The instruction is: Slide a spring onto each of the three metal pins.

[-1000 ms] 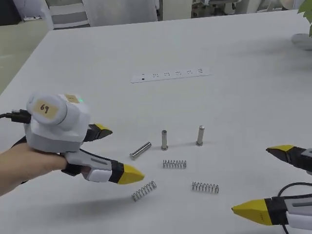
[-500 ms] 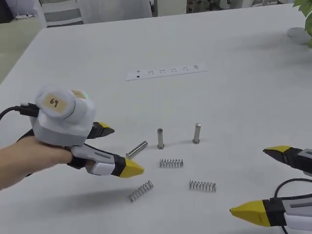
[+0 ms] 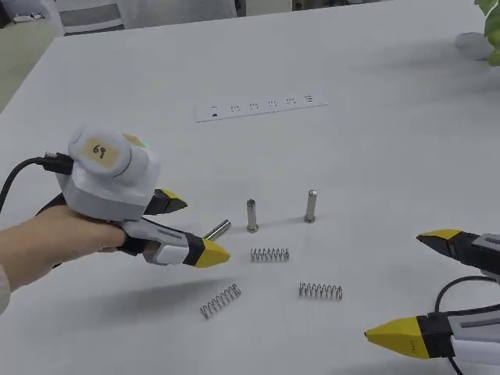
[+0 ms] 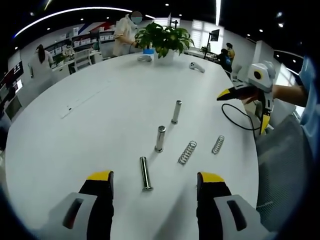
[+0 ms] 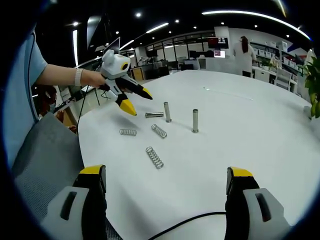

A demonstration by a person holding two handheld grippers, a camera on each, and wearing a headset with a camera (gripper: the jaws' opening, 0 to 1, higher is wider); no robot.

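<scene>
Three short silver metal pins are found near the middle of the table. The left upright pin (image 3: pixel 251 216) and the right upright pin (image 3: pixel 311 206) are stood on their flanged bases, apart from each other. The lying pin (image 3: pixel 217 230) is rested on its side just left of them.

Three coiled steel springs are laid flat on the near side of the pins, none threaded on a pin and none touching one. The middle spring (image 3: pixel 269 255) is placed just in front of the left upright pin. The right spring (image 3: pixel 320 291) is nearer the person, and the left spring (image 3: pixel 219 301) is set at a slant.

The grey-and-white left gripper (image 3: pixel 203 230), with black jaws tipped in yellow, is held in a hand (image 3: pixel 47 242) above the surface. Its jaws are spread wide and nothing is grasped. In the left gripper view the lying pin (image 4: pixel 145 173) is framed between the two tips. The matching right gripper (image 3: pixel 396 286) is likewise released, well apart from the parts, with a black cable (image 3: pixel 445 293) trailed behind it.

The surface is a broad, matte white table (image 3: pixel 391 133). A flat white power strip (image 3: pixel 259 108) is laid beyond the pins, and a leafy green potted plant (image 4: pixel 162 37) is stood at the far edge. The room is an open office lit by ceiling strip lights, with desks and standing people in the background.
</scene>
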